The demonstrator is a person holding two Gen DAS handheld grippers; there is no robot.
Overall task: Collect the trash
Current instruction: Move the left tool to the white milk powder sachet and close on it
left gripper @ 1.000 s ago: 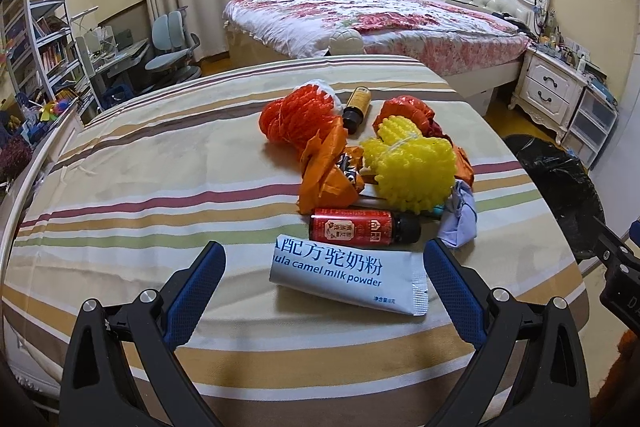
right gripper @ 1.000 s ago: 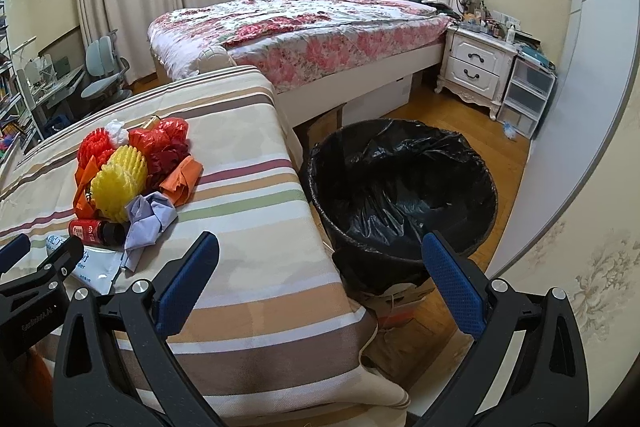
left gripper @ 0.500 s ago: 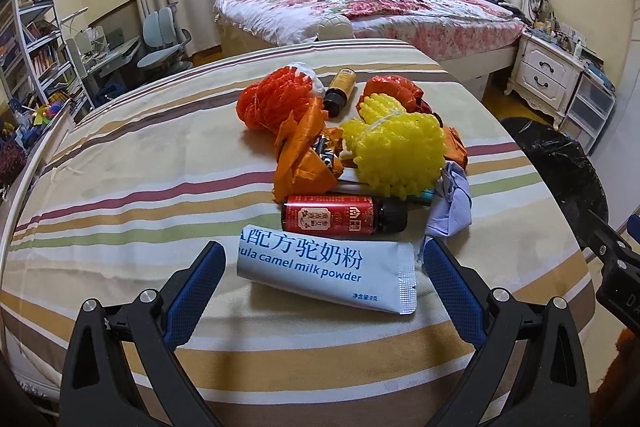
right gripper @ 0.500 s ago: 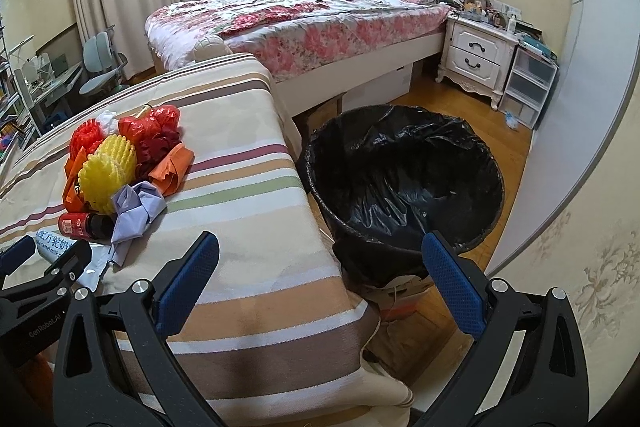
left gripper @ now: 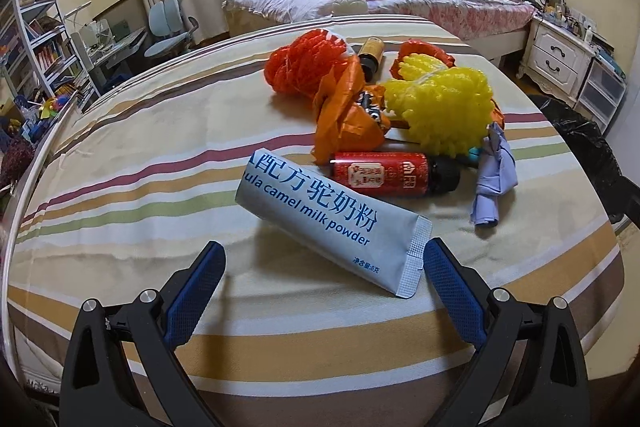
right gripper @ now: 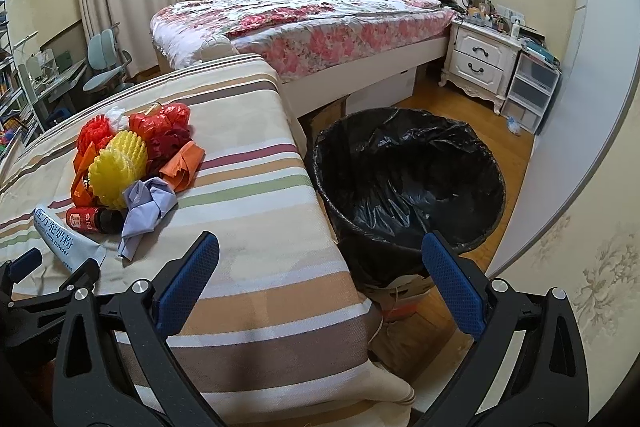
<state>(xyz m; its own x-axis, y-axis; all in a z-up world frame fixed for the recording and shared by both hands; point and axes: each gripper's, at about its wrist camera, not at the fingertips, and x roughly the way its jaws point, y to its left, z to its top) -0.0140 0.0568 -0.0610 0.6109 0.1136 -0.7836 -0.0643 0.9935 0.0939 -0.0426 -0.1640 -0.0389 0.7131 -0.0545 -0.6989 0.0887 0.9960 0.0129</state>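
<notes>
Two grippers, both spread wide and empty. The left gripper (left gripper: 324, 263) hangs low over the striped table (left gripper: 120, 187), its blue pads either side of the near end of a grey milk powder sachet (left gripper: 328, 219), not yet touching it. Just beyond lie a red bottle (left gripper: 384, 173), orange wrappers (left gripper: 348, 115), yellow foam netting (left gripper: 444, 111) and a lilac crumpled cloth (left gripper: 494, 179). The right gripper (right gripper: 320, 267) hovers at the table edge beside the black-lined bin (right gripper: 408, 183), which looks empty. Judging by this, collection has barely begun; the whole pile remains.
</notes>
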